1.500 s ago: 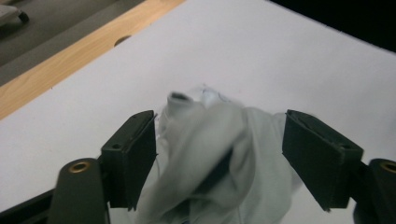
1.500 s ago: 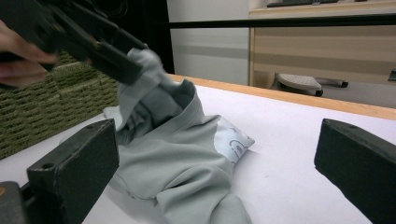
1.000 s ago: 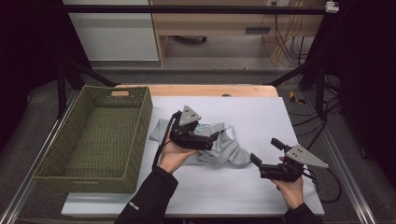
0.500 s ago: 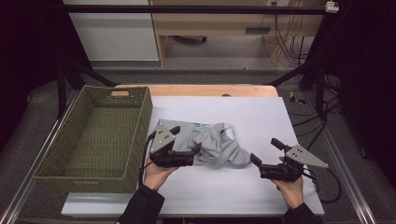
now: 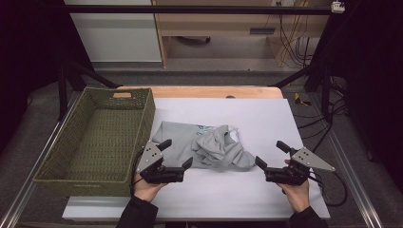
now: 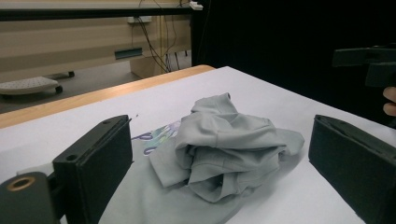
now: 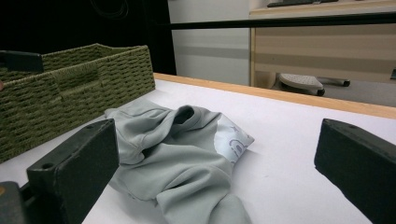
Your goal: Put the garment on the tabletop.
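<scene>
**High view: grey garment crumpled between two idle tools**

We saw a crumpled grey garment (image 5: 214,148) lying mid-table, just beside the woven green basket (image 5: 102,137). Our left tool (image 5: 177,156) and right tool (image 5: 271,153) flanked it, both with jaws spread, holding nothing. We judged the cloth soft, light and limp, best pinched at a raised fold or hem edge.
</scene>
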### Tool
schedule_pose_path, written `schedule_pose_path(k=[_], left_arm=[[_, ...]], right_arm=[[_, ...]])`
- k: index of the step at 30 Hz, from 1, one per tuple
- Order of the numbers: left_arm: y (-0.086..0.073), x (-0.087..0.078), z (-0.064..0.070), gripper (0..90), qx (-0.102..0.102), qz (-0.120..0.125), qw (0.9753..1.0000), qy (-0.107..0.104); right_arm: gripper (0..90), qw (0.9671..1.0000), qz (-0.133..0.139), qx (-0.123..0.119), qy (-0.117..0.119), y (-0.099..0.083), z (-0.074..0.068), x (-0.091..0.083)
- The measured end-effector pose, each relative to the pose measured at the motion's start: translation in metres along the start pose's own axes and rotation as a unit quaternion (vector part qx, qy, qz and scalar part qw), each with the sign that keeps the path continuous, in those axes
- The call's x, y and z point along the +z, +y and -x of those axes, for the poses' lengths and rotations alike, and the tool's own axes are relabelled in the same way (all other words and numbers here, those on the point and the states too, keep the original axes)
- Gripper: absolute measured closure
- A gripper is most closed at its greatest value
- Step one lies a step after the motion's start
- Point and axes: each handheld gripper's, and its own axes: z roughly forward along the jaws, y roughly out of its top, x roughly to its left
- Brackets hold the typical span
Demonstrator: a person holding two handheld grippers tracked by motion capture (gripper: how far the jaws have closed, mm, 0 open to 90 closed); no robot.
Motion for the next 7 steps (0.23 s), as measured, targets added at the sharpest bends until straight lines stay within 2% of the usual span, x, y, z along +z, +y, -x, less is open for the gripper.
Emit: schedule_pose_path(k=[4,7], left_arm=[[-0.0008,-0.0020,-0.0020,4.5,-0.001,0.000,1.0000,0.004],[-0.0009,-0.0021,-0.0025,4.3,0.001,-0.002,1.0000,0.006]], right_arm=[[0.5,1.0000,0.000,0.005,-0.002,-0.0001,0.0000,0.0000],[0.5,1.0000,0.001,-0.002,0.000,-0.0007,0.0006,0.0007]])
